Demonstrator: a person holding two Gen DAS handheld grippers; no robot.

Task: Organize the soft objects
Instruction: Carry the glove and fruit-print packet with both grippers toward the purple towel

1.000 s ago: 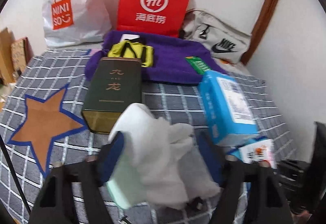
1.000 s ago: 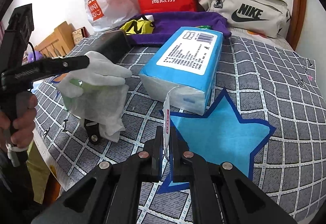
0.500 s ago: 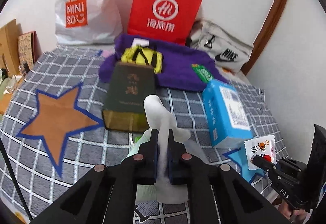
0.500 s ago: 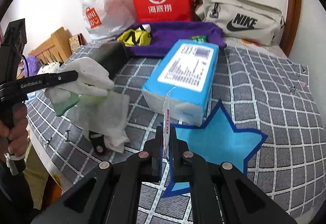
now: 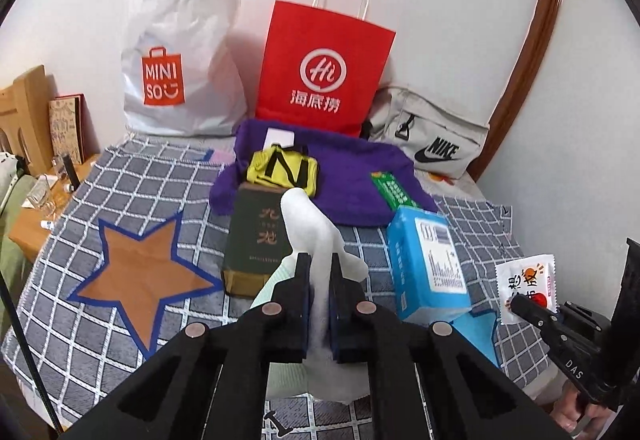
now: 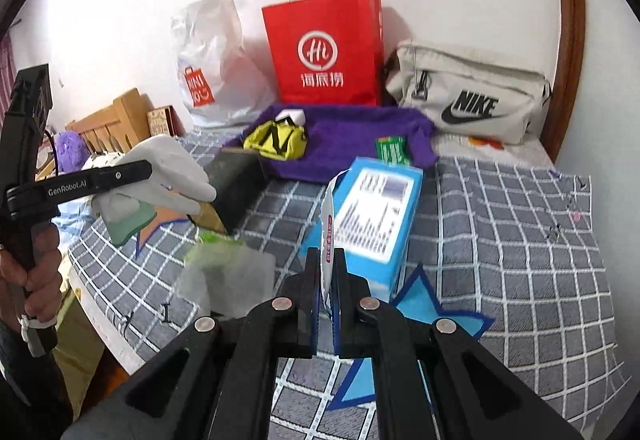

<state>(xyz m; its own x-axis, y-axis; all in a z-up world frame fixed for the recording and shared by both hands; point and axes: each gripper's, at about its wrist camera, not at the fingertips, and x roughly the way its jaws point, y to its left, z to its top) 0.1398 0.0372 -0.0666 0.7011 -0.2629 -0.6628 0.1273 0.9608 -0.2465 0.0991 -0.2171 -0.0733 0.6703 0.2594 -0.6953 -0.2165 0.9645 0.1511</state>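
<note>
Evidently, my left claw (image 5: pixel 318 272) clamped the white glove (image 5: pixel 316 236) and my right claw (image 6: pixel 327 272) the wet-wipe sachet (image 6: pixel 326 240), lifted toward twelve o'clock for sorting.

The white sock with a mint-green cuff (image 5: pixel 316 240) is up off the grey checked bedspread (image 5: pixel 132 200), pinched mid-body, toe sticking up and forward. The flat white snack sachet with red print (image 5: pixel 526 286) is held up edge-on too, right by the blue tissue pack (image 5: pixel 426 260).
</note>
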